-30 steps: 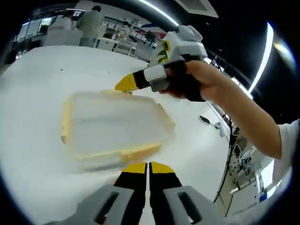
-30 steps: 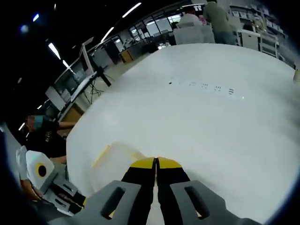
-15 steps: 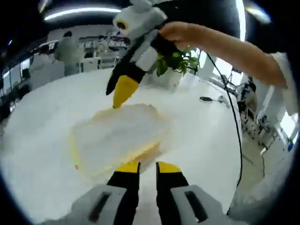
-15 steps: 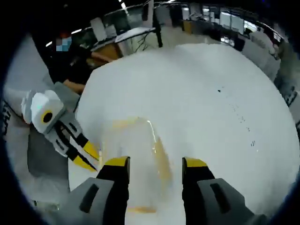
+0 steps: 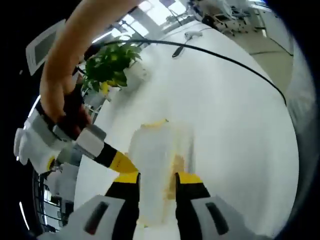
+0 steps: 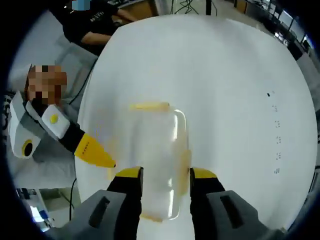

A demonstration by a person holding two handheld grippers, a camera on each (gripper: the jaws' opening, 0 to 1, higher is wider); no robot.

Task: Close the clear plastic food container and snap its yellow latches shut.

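The clear plastic food container [image 6: 156,150] lies on the white table [image 6: 225,75] with its lid on. Yellow latches show at its far end [image 6: 150,106] and along its right side [image 6: 185,159]. My right gripper [image 6: 165,173] is open and looks down on the container, one jaw at each long side of its near end. The left gripper's yellow tip [image 6: 94,153] comes in from the left and reaches the container's left edge. In the left gripper view the container [image 5: 155,155] runs up between the jaws of my open left gripper [image 5: 158,178]. The right gripper [image 5: 117,161], held by a hand [image 5: 60,95], points at its left side.
A potted plant [image 5: 110,62] stands at the back of the table, and a black cable [image 5: 225,57] crosses behind the container. A person in black [image 6: 95,22] sits past the table's far left edge. Small dark marks [image 6: 270,94] dot the table on the right.
Both views have swung round to look down on the container. My left gripper has gone from shut to open. The right gripper has dropped from above the container to its side.
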